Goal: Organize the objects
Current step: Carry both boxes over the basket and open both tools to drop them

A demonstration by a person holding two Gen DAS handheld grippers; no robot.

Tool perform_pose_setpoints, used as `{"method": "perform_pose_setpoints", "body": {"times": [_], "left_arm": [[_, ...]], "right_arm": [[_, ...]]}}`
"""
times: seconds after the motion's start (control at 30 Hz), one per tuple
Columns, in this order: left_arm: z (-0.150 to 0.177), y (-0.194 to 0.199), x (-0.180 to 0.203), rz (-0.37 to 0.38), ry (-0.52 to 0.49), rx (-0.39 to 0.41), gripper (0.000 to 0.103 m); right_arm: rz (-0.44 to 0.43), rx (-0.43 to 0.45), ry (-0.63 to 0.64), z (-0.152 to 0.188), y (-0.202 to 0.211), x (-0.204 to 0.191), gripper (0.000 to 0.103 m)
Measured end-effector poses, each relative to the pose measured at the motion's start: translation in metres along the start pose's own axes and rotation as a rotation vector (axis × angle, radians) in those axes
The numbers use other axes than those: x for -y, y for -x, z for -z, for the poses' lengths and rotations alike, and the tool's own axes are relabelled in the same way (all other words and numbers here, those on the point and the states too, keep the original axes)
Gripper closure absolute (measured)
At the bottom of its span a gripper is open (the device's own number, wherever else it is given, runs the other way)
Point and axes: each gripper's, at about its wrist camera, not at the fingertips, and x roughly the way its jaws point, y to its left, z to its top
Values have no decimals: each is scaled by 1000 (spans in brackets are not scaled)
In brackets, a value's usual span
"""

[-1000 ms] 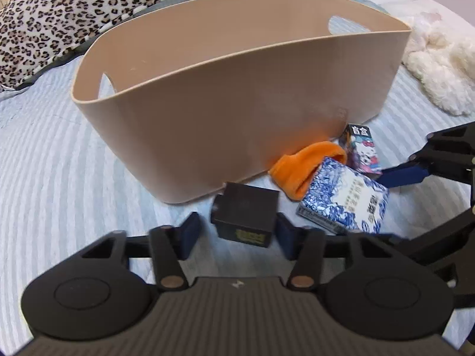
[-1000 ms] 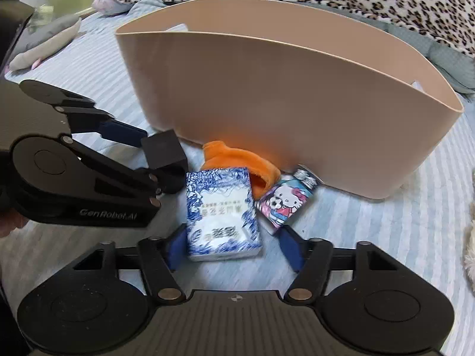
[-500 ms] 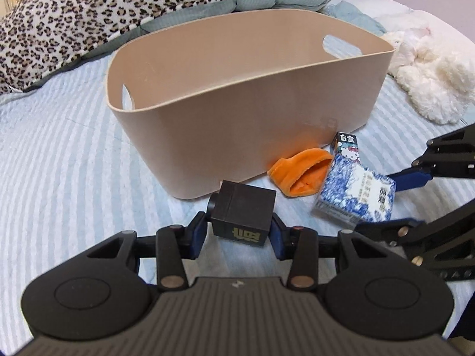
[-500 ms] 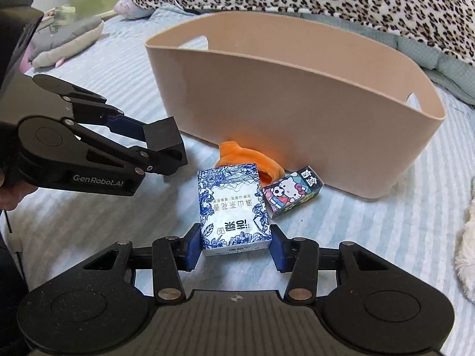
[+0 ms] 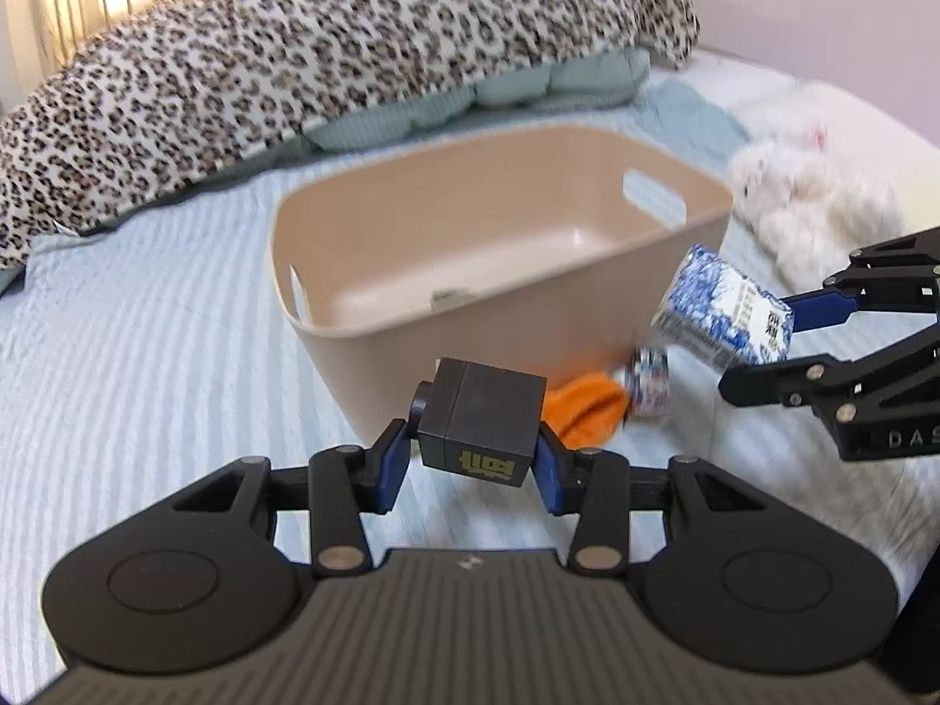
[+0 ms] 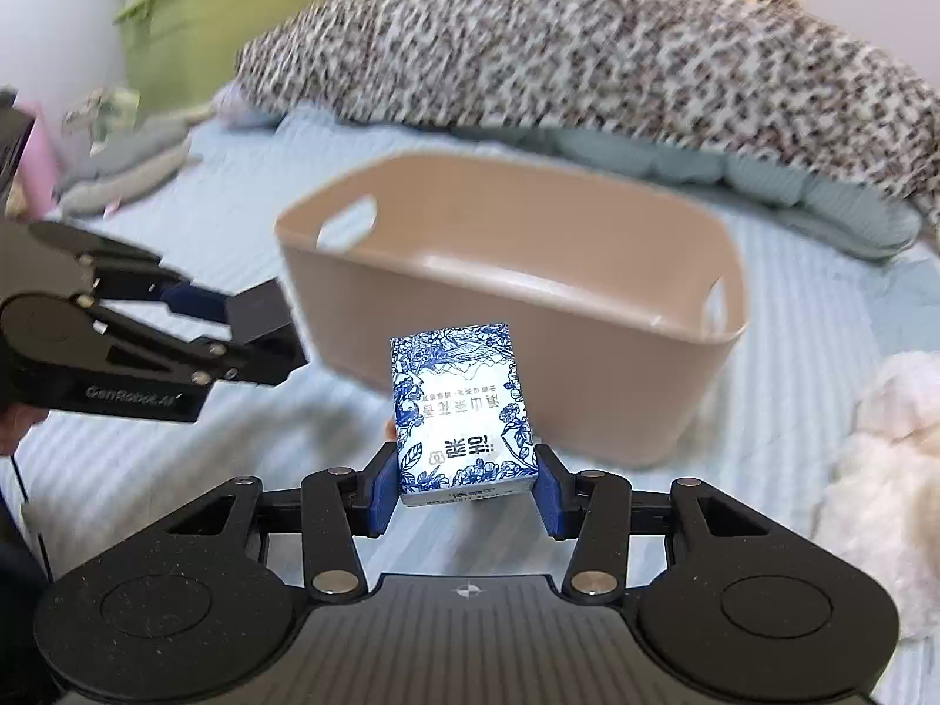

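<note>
While both tools are raised above the striped bedspread (image 5: pixel 135 352), each has a load clamped between its blue pads. On the left, the left gripper (image 5: pixel 470 461) is closed on a black cube (image 5: pixel 479 423) with yellow lettering on its near face; the cube is held off the bed, in front of the near wall of the tan basket (image 5: pixel 411 346). From the right wrist view the same cube shows at the left edge, short of the basket's left end and outside the rim.

Centre: the basket stands upright on the bedspread, with a handle cut-out at each end. A small pale tag lies on its floor; otherwise the visible interior is bare. At the foot of its near wall lie an orange cloth item (image 5: pixel 581 408) and, touching it on the right, a small printed box (image 5: pixel 649 388), blurred; both are on the bed, outside the basket.

Right: the right gripper (image 6: pixel 464 479) is closed on a blue-and-white floral box (image 6: pixel 461 411), held flat-face-up off the bed, in front of the basket's near wall and not over the opening. Further right, a white plush toy (image 5: pixel 816 205) rests on the bed beside the basket. A leopard-print quilt (image 5: pixel 294 53) lies behind.
</note>
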Motion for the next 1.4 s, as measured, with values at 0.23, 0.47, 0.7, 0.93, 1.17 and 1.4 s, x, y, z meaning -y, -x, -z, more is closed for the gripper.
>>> {"method": "perform_pose_setpoints", "body": {"times": [0.23, 0.47, 0.7, 0.93, 1.17, 1.4], "left_arm": [[-27, 26, -2, -58, 20, 137, 57], [-50, 32, -5, -97, 46, 215, 57], [-72, 2, -3, -171, 80, 225, 57], [-90, -51, -6, -220, 157, 173, 57], [-92, -110, -12, -254, 274, 16, 57], [-82, -139, -10, -247, 289, -90, 57]], "right_arm": [[56, 120, -31, -21, 21, 10, 59], [102, 203, -88, -37, 24, 23, 59], [161, 259, -175, -55, 9, 41, 59], [198, 248, -227, -68, -30, 52, 59], [229, 158, -277, -71, -74, 58, 59], [261, 61, -252, -62, -106, 52, 59]]}}
